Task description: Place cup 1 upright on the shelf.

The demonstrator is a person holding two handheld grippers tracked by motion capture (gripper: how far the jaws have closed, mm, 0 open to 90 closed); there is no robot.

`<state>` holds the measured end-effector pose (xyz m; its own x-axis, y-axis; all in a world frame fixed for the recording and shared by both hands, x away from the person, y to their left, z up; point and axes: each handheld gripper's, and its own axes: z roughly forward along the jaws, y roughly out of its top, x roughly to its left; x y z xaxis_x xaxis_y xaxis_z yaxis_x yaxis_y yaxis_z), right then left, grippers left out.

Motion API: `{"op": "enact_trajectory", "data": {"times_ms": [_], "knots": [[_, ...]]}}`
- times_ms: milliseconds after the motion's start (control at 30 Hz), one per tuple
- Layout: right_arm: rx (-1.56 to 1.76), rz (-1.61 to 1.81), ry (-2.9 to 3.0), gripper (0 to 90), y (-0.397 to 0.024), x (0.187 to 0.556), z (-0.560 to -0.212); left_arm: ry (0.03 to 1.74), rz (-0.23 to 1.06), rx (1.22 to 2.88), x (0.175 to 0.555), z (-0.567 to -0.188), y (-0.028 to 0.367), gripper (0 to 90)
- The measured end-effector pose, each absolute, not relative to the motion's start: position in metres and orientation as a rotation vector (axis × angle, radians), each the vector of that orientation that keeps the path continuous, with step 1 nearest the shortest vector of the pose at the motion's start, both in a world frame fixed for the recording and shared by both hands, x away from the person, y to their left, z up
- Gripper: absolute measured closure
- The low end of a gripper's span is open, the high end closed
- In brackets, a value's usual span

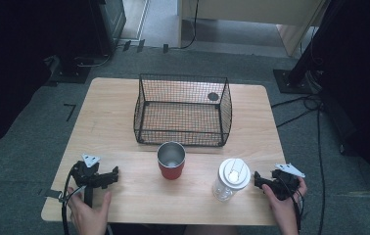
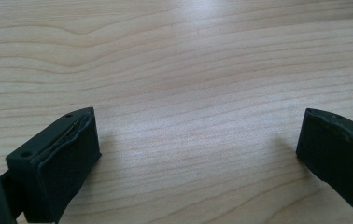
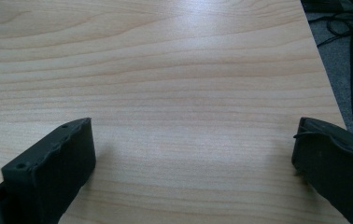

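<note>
Resting on the counter (image 1: pixel 124 132), left gripper (image 1: pixel 105 177) and right gripper (image 1: pixel 263 181) both stand wide open and empty. Bottle (image 1: pixel 231 179) sits just beside the right gripper, red cup (image 1: pixel 171 160) mid-counter before the wire basket (image 1: pixel 183 110). Judged pre-grasp; next move: close the right gripper around the bottle.

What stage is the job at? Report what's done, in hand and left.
Done: nothing. The black wire mesh basket holds nothing, and the red metal cup and clear plastic bottle with a white lid stand on the light wooden table in front of it.
In hand: nothing. The left gripper and right gripper rest open over bare wood.
Left: probably moving both into the basket.
</note>
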<state>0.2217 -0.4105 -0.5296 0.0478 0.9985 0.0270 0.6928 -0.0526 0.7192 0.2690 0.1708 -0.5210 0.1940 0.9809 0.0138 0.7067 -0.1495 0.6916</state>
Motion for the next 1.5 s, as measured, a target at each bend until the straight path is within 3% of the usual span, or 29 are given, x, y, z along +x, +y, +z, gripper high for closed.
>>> {"op": "enact_trajectory", "data": {"times_ms": [367,467,700,1033,1500], "knots": [[1.801,0.750,1.698,0.0,-0.411,0.222,-0.530,1.594,0.654,1.911,0.268,-0.521,0.165,0.0],[1.801,0.750,1.698,0.0,-0.410,0.222,-0.530,1.518,0.649,1.968,0.256,-0.519,0.155,0.0],[1.801,0.750,1.698,0.0,-0.410,0.222,-0.530,1.390,0.573,1.935,0.242,-0.513,0.140,0.0],[1.801,0.750,1.699,0.0,-0.410,0.222,-0.530,1.181,0.459,1.968,0.228,-0.500,0.092,0.0],[1.801,0.750,1.698,0.0,-0.410,0.222,-0.530,1.054,0.426,1.971,0.226,-0.491,0.048,0.0]]}}
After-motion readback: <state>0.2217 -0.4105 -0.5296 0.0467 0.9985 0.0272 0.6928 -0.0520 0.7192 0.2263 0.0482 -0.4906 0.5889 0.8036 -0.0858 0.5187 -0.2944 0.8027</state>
